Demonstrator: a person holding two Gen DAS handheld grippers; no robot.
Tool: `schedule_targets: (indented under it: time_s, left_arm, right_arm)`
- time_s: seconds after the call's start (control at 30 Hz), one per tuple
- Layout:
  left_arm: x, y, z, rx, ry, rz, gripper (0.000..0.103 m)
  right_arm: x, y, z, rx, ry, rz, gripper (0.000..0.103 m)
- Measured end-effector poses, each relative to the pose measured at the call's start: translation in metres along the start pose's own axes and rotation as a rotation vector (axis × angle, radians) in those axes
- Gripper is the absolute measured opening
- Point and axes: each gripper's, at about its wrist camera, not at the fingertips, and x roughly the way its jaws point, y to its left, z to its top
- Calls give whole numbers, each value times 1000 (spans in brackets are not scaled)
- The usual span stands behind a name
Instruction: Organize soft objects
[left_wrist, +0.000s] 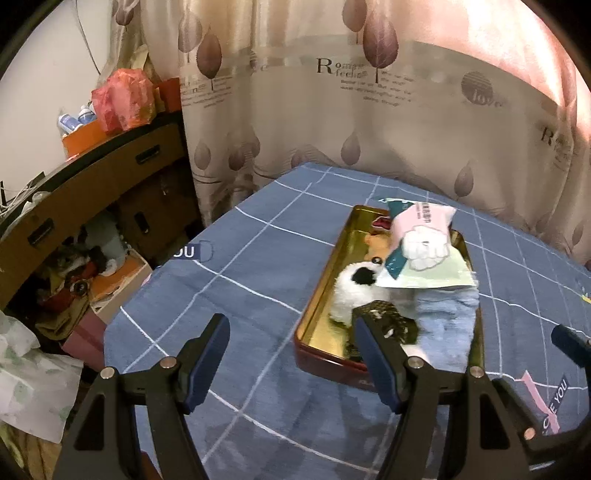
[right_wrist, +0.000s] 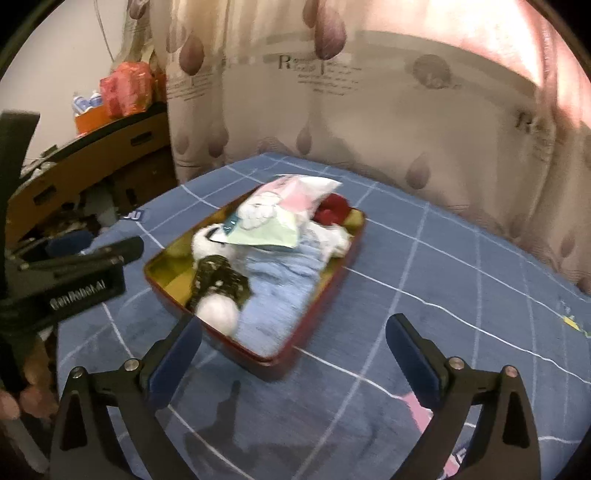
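Note:
A red tin tray with a gold inside (left_wrist: 317, 310) (right_wrist: 162, 280) stands on the blue checked cloth. It holds a white and black plush toy (left_wrist: 351, 291) (right_wrist: 205, 236), a light blue towel (left_wrist: 443, 325) (right_wrist: 280, 291), a pink and green packet of tissues (left_wrist: 421, 243) (right_wrist: 280, 214), a dark spotted soft piece (left_wrist: 388, 317) (right_wrist: 218, 277), a white ball (right_wrist: 218, 314) and something red (right_wrist: 332, 210). My left gripper (left_wrist: 291, 332) is open and empty, left of and in front of the tray. My right gripper (right_wrist: 295, 339) is open and empty at the tray's near end.
The table (left_wrist: 240, 258) (right_wrist: 443, 277) is covered by the blue cloth, with a patterned curtain (left_wrist: 332, 110) behind it. A brown cabinet (left_wrist: 92, 192) with clutter stands to the left. The left gripper's body (right_wrist: 74, 280) shows in the right wrist view.

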Motion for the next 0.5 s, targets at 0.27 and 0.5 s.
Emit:
schedule_targets:
  time_s: [0.27, 0.5]
  left_arm:
    - [-3, -9, -3, 32, -13, -3, 72]
    - [-1, -8, -2, 32, -9, -3, 72]
  right_arm:
    - [5, -10, -9, 35, 37, 14, 100]
    - [5, -7, -12, 30, 47, 27, 100]
